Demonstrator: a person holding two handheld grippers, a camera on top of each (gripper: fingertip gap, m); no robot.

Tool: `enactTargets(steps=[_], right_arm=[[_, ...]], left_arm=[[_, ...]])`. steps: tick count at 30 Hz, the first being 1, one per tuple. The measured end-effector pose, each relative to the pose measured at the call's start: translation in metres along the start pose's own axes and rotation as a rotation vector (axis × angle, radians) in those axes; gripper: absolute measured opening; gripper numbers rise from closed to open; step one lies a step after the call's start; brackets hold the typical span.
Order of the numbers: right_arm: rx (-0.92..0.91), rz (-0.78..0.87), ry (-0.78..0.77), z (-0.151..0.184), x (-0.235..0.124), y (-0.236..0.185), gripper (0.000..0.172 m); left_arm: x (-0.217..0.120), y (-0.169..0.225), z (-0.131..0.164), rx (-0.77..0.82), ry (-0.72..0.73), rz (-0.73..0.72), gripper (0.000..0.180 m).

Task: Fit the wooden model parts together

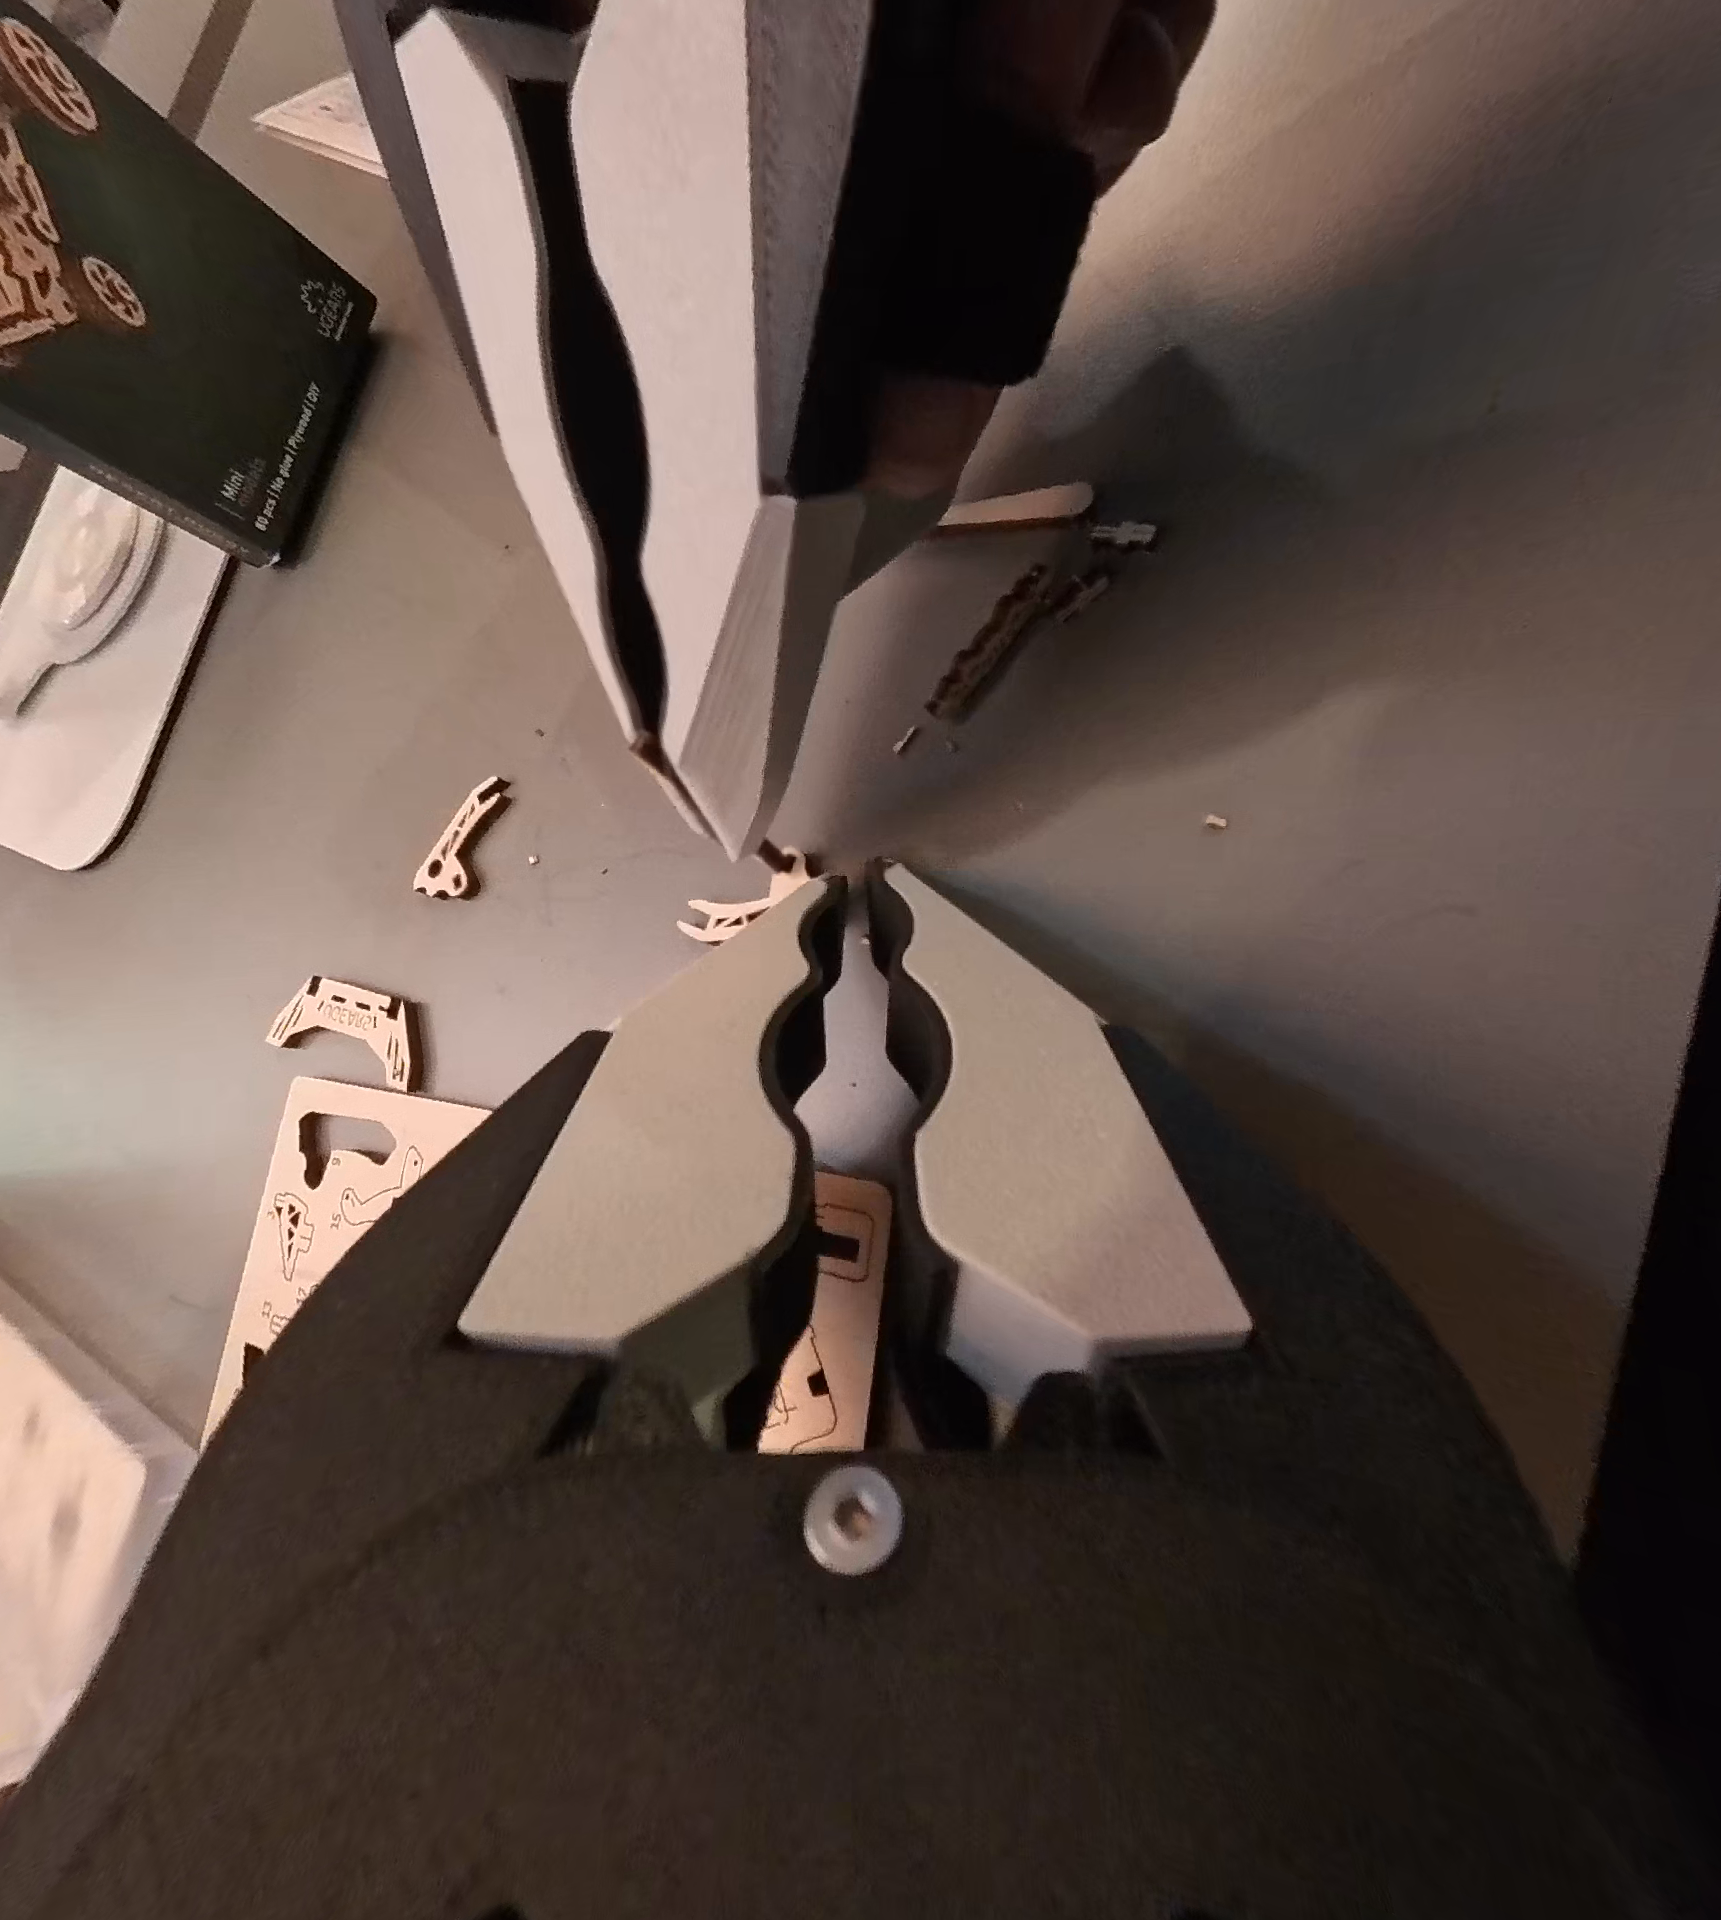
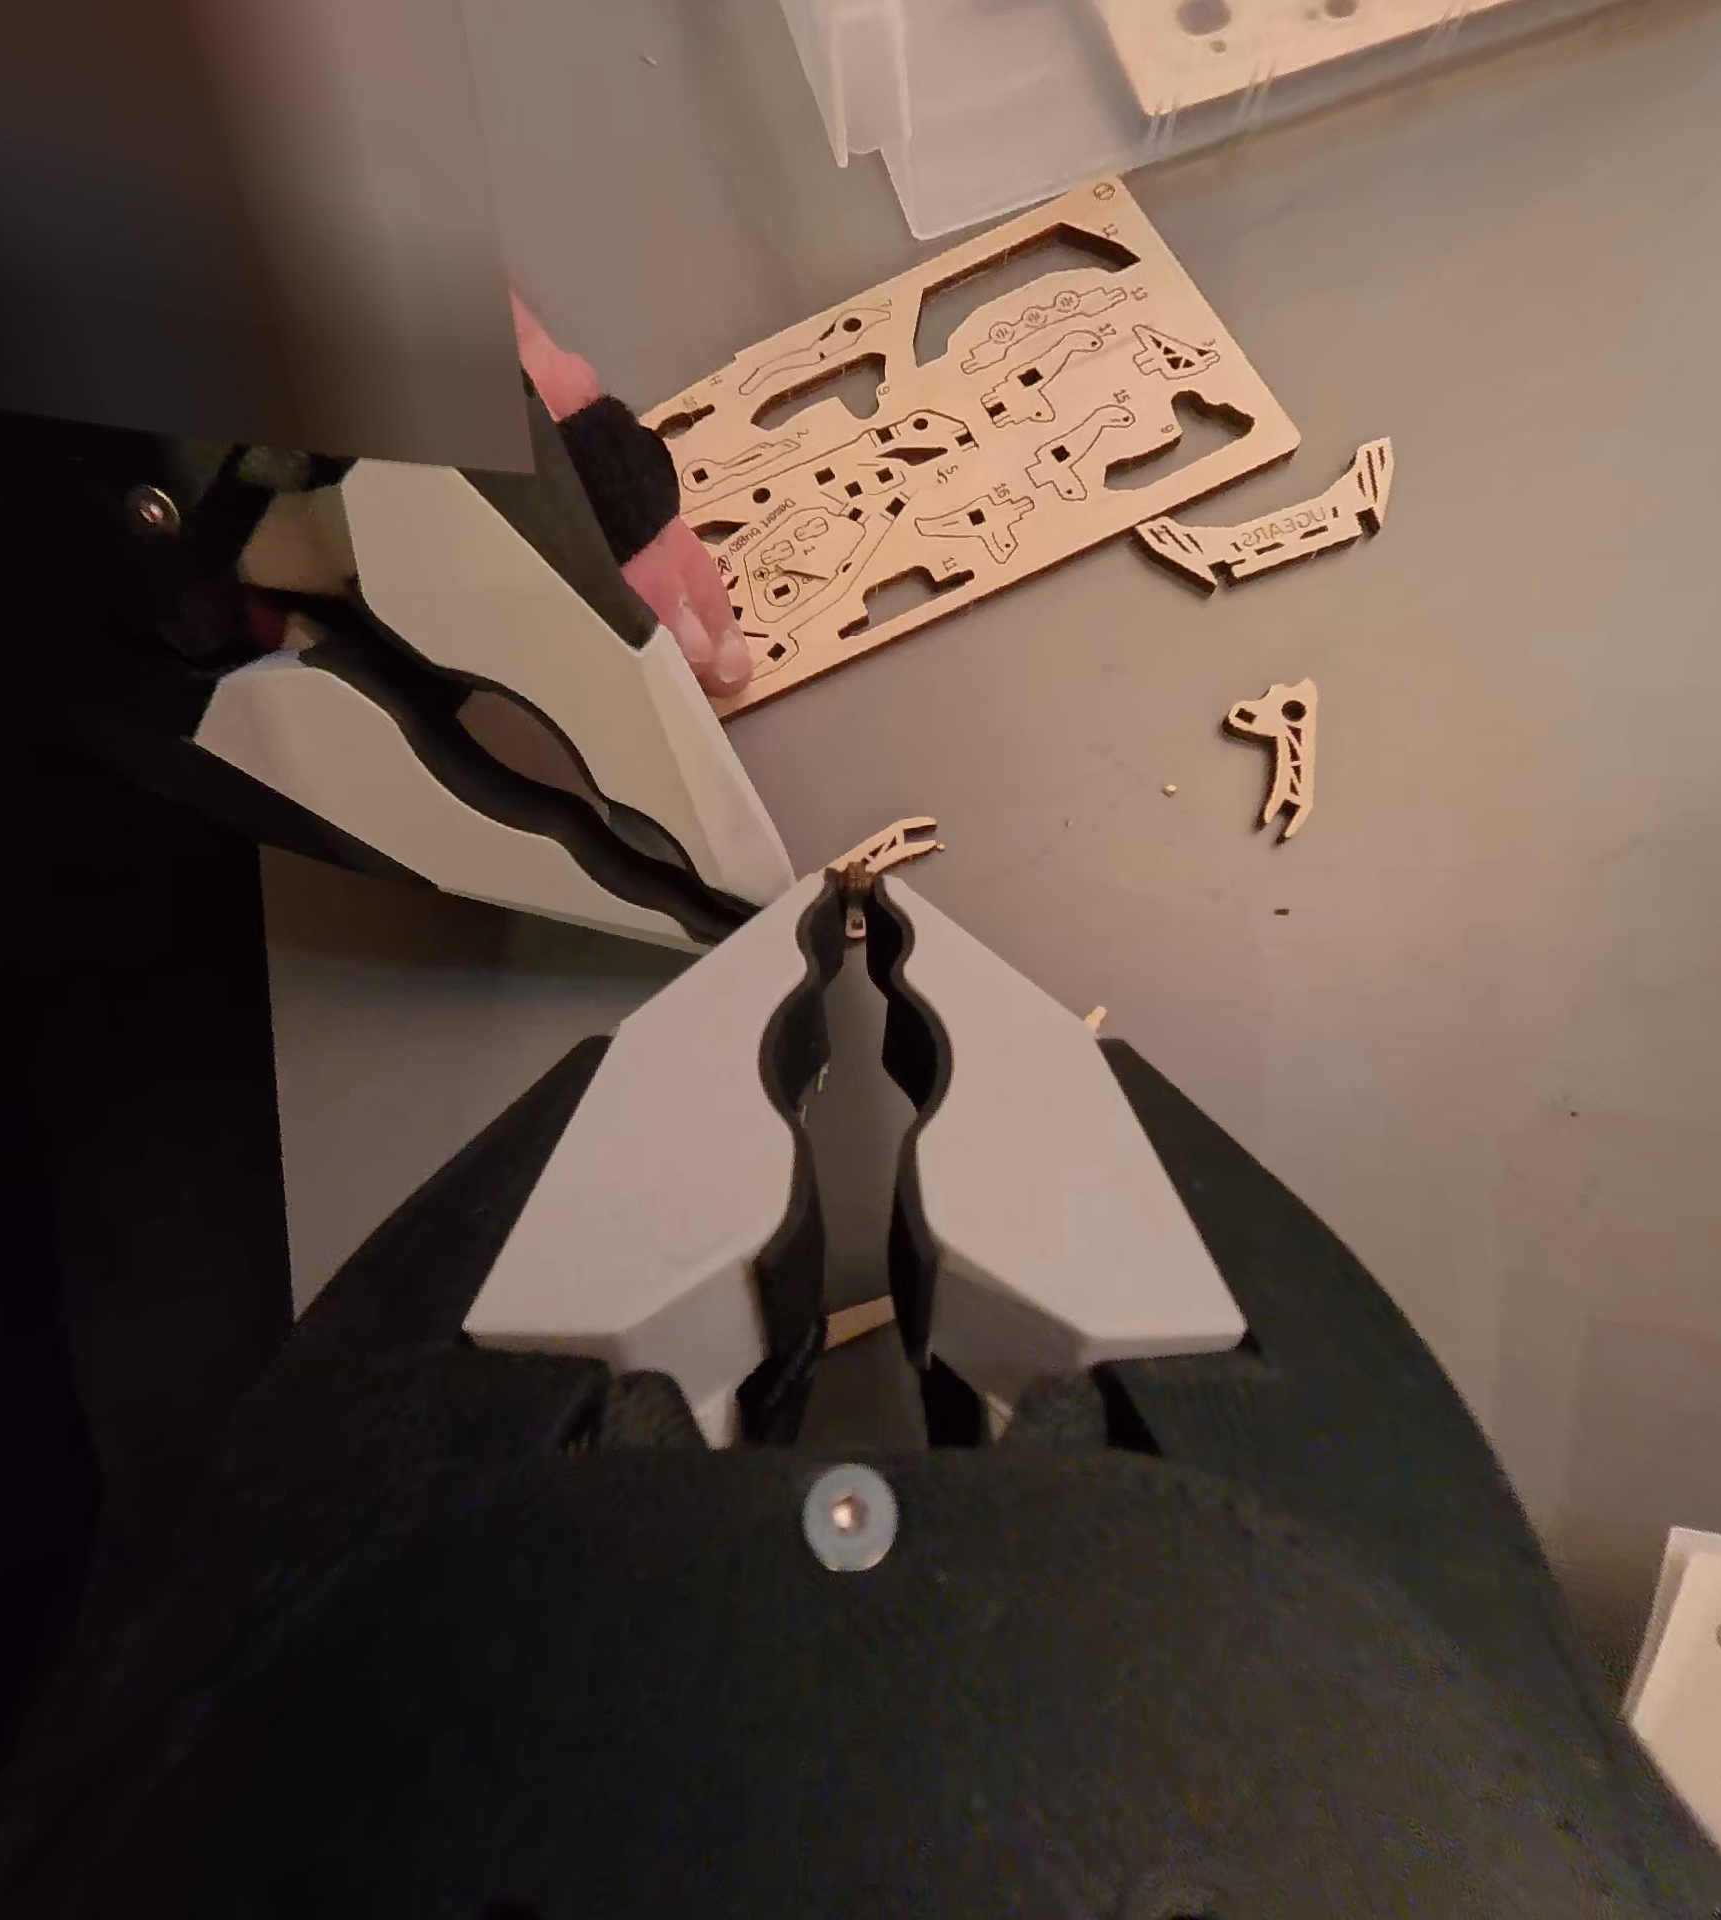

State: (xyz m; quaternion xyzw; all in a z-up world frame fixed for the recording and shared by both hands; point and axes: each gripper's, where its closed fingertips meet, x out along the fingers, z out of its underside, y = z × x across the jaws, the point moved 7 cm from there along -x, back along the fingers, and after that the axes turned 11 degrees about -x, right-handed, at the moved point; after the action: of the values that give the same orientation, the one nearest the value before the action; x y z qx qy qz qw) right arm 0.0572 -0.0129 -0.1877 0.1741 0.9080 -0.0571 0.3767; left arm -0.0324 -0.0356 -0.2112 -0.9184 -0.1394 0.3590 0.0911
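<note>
Judging from how the pieces lie, the fitting is only at its beginning — the right hand-held gripper (image 2: 858, 883) is closed on a small wooden strut piece (image 2: 892, 844), whose forked end sticks out past its tips, low over the grey table (image 2: 1458, 987). The left hand-held gripper (image 1: 854, 883) is almost closed just beside that piece; whether it pinches anything I cannot tell. Two more loose parts (image 2: 1277, 753) (image 2: 1271, 525) lie unjoined, and the punched sheet (image 2: 960, 457) holds many pieces — so most work is left.

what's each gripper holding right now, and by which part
The right gripper pinches a small wooden strut piece by its near end; the forked end sticks out. The left gripper is nearly shut with nothing visible between its tips.
</note>
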Motion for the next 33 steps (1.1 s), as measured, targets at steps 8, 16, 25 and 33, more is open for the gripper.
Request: enactTargets(steps=[8,16,25,33], right_arm=[[-0.023,0.010,-0.011,0.0016,0.0010,-0.0011,0.002],[-0.044,0.039,0.009,-0.0030,-0.0008,-0.0041,0.001],[0.042,0.057,-0.014,0.0003,0.0020,-0.0045,0.001],[0.098,0.078,0.005,0.0018,0.0017,-0.0042,0.002]], left_arm=[[0.0007,-0.0001,-0.0003,0.003,-0.001,-0.002,0.001],[0.0011,-0.0009,-0.0005,0.002,-0.002,-0.010,0.001],[0.0011,-0.0010,-0.0006,0.004,-0.002,-0.011,0.001],[-0.0014,-0.0063,0.0003,-0.002,0.001,-0.049,0.010]])
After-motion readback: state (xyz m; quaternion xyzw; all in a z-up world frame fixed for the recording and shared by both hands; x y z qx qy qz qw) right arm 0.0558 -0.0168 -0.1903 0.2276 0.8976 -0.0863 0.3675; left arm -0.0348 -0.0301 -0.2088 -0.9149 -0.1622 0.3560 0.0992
